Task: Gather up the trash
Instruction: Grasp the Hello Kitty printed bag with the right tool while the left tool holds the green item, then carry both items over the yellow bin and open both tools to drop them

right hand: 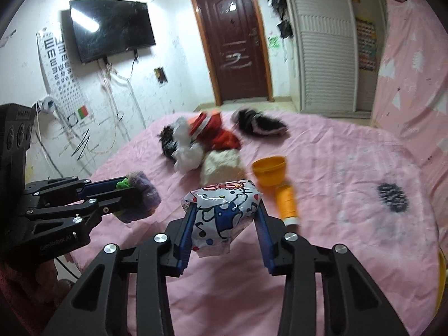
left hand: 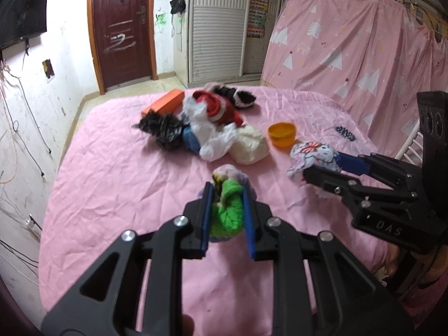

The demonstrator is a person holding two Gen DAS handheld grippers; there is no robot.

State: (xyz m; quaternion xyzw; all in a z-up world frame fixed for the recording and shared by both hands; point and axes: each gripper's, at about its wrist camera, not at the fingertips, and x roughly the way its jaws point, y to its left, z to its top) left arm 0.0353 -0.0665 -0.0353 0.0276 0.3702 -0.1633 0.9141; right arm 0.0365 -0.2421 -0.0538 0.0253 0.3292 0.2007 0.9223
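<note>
Knitwear fills the left gripper (left hand: 226,196) — a green and lilac bundle (left hand: 228,210) pinched tight between its blue pads (left hand: 205,218), held just above the bed (left hand: 112,182). To its right the right gripper (right hand: 225,218) is clamped on a cartoon-print packet (right hand: 221,212), its pads pressing both sides, the packet lifted clear of the pink sheet.

Just past the packet lies an orange bottle (right hand: 285,201) on its side, with an orange cup (right hand: 270,172) touching its far end. The pair sit close beside the right gripper's outer finger. A cream lump (right hand: 221,165) lies straight ahead of the packet, near it.

Farther out a heap takes up the middle of the bed: a white plastic bag (left hand: 207,131), a red and white garment (left hand: 217,106), a black fuzzy piece (left hand: 165,128), a bit of blue (left hand: 190,137), and an orange box (left hand: 165,102) at the back left. A black and white furry thing (left hand: 238,95) lies behind the heap.

A dark patch (right hand: 392,197) marks the sheet well off to the right. Beyond the bed stand a brown door (right hand: 232,42), a wall-mounted TV (right hand: 112,28), a louvred wardrobe (right hand: 322,42) and a pink curtain (left hand: 350,42).
</note>
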